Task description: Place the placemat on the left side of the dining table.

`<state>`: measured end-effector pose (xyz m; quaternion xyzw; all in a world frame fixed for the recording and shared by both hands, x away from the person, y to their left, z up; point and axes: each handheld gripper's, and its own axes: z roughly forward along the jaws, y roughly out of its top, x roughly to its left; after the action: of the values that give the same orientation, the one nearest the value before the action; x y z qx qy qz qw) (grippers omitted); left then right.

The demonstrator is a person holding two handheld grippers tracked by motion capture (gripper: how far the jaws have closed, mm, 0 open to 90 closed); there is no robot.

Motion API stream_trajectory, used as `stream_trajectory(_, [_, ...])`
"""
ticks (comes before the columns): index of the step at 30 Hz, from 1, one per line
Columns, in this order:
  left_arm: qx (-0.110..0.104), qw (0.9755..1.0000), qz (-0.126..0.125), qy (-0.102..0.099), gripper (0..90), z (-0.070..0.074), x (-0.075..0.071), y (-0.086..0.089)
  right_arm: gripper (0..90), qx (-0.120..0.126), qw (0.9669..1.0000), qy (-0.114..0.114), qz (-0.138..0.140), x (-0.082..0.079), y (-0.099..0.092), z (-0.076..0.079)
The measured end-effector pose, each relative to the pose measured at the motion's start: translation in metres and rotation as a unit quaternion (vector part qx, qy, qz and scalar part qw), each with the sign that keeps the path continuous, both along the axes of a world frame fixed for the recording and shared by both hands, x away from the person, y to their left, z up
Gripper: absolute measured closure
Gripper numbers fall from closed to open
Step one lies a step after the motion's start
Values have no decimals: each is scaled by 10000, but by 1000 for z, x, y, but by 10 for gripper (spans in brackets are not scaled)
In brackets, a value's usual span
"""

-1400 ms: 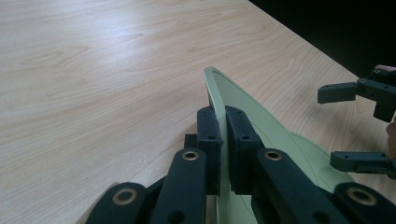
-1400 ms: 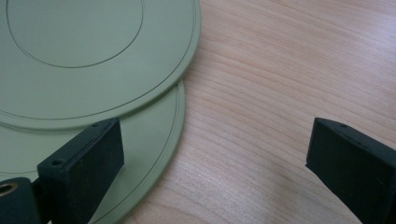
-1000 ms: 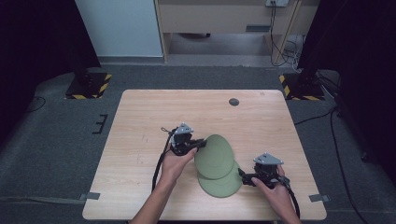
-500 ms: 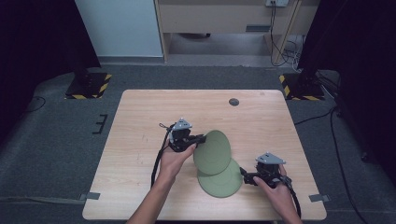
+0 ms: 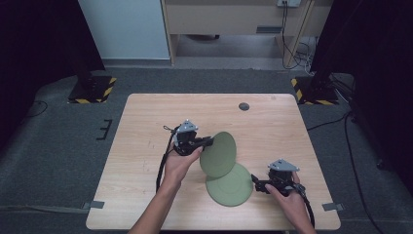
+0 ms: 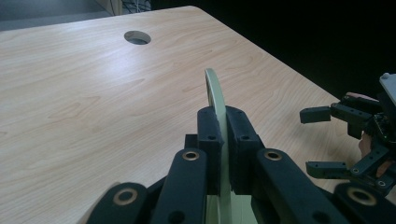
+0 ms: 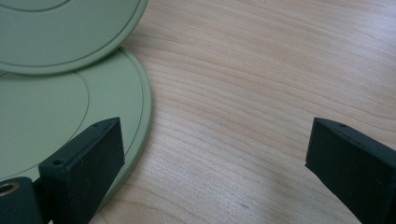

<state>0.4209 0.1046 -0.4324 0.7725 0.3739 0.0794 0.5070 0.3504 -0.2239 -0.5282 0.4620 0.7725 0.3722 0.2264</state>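
Two pale green plates are on view. One plate [image 5: 233, 189] [image 7: 56, 116] lies flat on the wooden table. The other plate [image 5: 219, 152] [image 7: 60, 32] is raised and tilted, its lower edge over the flat one. My left gripper [image 5: 209, 142] [image 6: 222, 128] is shut on the raised plate's rim [image 6: 214, 86], pinching it edge-on between both pads. My right gripper [image 5: 257, 185] [image 7: 217, 140] [image 6: 317, 140] rests low beside the flat plate's right edge. It is open, with bare wood between the fingers and its left finger over the plate's rim.
The table [image 5: 146, 146] has a round cable hole [image 5: 244, 106] [image 6: 137, 37] near its far edge. Bare wood lies to the left and beyond the plates. Black stands with striped bases [image 5: 92, 90] sit on the floor past both far corners.
My left gripper has risen a little with the plate, tipping it steeper off the flat plate. My right gripper has stayed in place.
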Motion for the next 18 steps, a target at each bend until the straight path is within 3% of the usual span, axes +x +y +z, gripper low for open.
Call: stream_trajectory(18, [-40, 9997, 224, -85, 854, 5, 5, 18, 46, 28, 10000, -2, -89, 1, -5, 0])
